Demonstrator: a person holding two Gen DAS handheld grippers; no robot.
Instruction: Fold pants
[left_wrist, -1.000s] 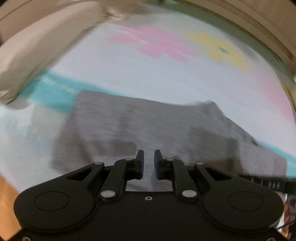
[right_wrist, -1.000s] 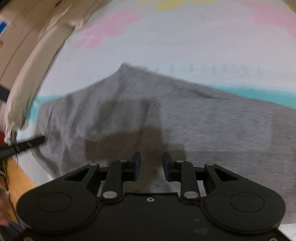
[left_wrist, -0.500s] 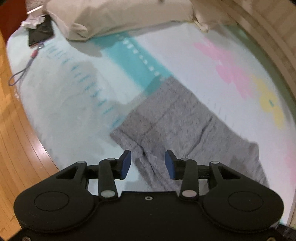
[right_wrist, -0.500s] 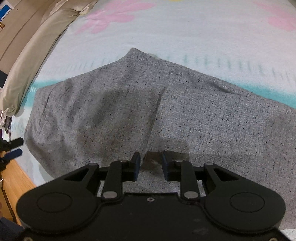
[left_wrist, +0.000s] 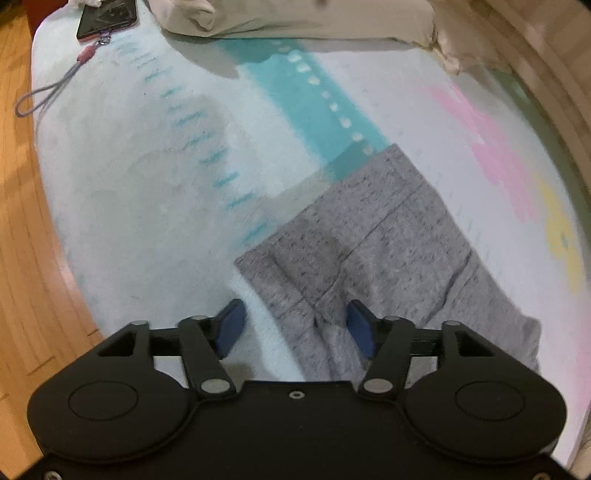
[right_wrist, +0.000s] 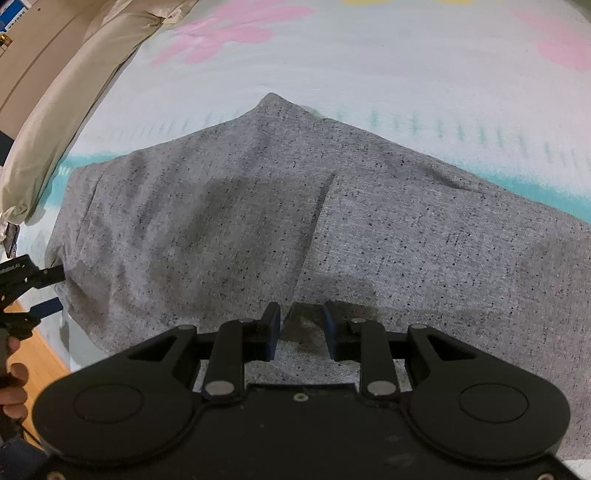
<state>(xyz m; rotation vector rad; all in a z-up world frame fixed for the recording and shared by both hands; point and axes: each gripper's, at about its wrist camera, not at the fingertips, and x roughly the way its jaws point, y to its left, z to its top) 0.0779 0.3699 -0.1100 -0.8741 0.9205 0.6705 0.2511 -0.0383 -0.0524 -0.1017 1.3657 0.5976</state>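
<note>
2 tools were over the bed (left_wrist: 122, 229), where I saw the grey pants (right_wrist: 258, 221) lying flat on the flowered sheet. My left tool (left_wrist: 293, 325) stood spread wide at the pants' near corner, gripping nothing. My right tool (right_wrist: 301, 328) hovered part-open above the cloth. 1 phone (left_wrist: 107, 16) lay beside the pillow (left_wrist: 295, 16).

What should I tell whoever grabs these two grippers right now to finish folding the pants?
Left gripper: open wide, holding nothing, poised at the near corner of the grey pants.
Right gripper: partly open, empty, low over the pants' near edge.
Pants lie flat on the flowered bedsheet, one layer already lapped over another along a centre edge. A phone and pillow sit at the far end.
Left: grip the near edge and make the remaining fold.
</note>
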